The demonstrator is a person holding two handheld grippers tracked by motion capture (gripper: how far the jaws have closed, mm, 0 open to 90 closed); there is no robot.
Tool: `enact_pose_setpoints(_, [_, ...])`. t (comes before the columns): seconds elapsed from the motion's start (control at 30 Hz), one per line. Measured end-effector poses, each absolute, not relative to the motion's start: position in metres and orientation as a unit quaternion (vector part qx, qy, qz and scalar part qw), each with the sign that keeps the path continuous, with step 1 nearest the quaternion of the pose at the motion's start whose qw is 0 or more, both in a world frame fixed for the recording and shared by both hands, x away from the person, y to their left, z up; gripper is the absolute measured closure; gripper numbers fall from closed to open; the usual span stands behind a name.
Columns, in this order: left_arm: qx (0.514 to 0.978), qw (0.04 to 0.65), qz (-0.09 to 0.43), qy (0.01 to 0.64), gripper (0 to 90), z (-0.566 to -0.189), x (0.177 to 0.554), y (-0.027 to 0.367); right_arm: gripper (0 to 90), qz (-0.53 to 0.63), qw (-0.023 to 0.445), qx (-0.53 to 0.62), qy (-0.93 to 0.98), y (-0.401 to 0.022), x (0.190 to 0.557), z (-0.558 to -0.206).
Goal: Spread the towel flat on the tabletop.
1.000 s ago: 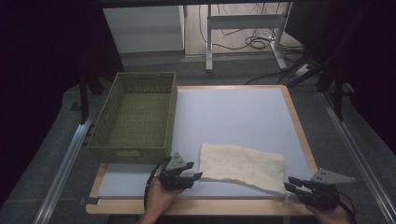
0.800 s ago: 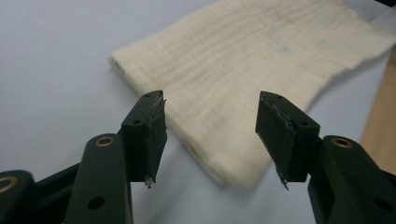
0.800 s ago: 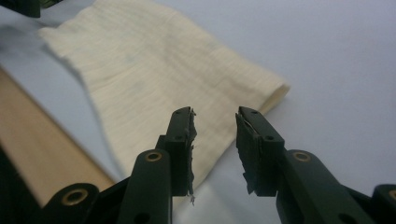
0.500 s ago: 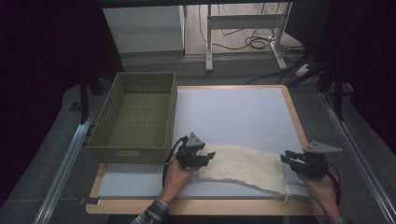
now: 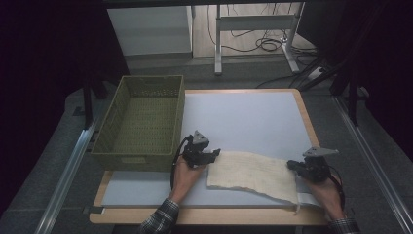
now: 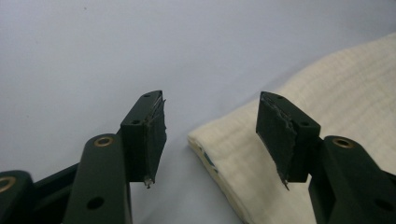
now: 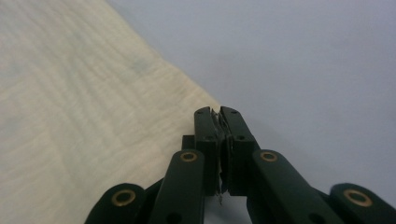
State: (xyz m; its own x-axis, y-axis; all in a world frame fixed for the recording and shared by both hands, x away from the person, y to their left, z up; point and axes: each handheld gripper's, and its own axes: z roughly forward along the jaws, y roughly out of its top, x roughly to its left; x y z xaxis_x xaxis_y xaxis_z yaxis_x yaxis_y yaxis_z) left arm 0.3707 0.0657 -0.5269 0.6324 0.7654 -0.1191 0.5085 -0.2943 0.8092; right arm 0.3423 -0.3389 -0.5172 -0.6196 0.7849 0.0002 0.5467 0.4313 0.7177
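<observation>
A cream cloth (image 5: 253,175) lies folded flat on the white mat (image 5: 243,117) near the table's front edge. My left gripper (image 5: 215,153) stands open at the cloth's far left corner. In the left gripper view the layered corner of the cloth (image 6: 327,93) lies on the mat under the gap of the left gripper (image 6: 210,126), and the pads touch nothing. My right gripper (image 5: 291,165) sits at the cloth's far right corner. Its jaws have just been closing, and in the right gripper view the right gripper (image 7: 217,114) is pressed shut beside the edge of the cloth (image 7: 70,93), with no cloth showing between the pads.
An empty olive-green woven basket (image 5: 104,141) stands on the table's left side, just beyond my left hand. The white mat stretches bare behind the cloth. A wooden table rim (image 5: 308,122) runs along the right, with metal rails outside it.
Both grippers have moved from the table's near edge away from the person to the cloth's far corners. The right jaws have closed.
</observation>
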Motion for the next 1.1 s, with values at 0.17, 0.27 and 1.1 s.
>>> enact_pose_setpoints(0.17, [0.800,0.418,0.146,0.406,50.7,-0.533,0.379,0.064,86.8,0.347,0.191,0.401,0.826,-0.337,0.357,-0.511])
enact_pose_setpoints(0.27, [0.811,0.405,0.134,0.401,55.3,-0.540,0.382,0.061,86.7,0.349,0.195,0.401,0.825,-0.339,0.366,-0.510])
enact_pose_setpoints(1.1, [0.823,0.387,0.137,0.393,48.2,-0.541,0.395,0.055,70.6,0.366,0.187,0.438,0.799,-0.348,0.414,-0.498])
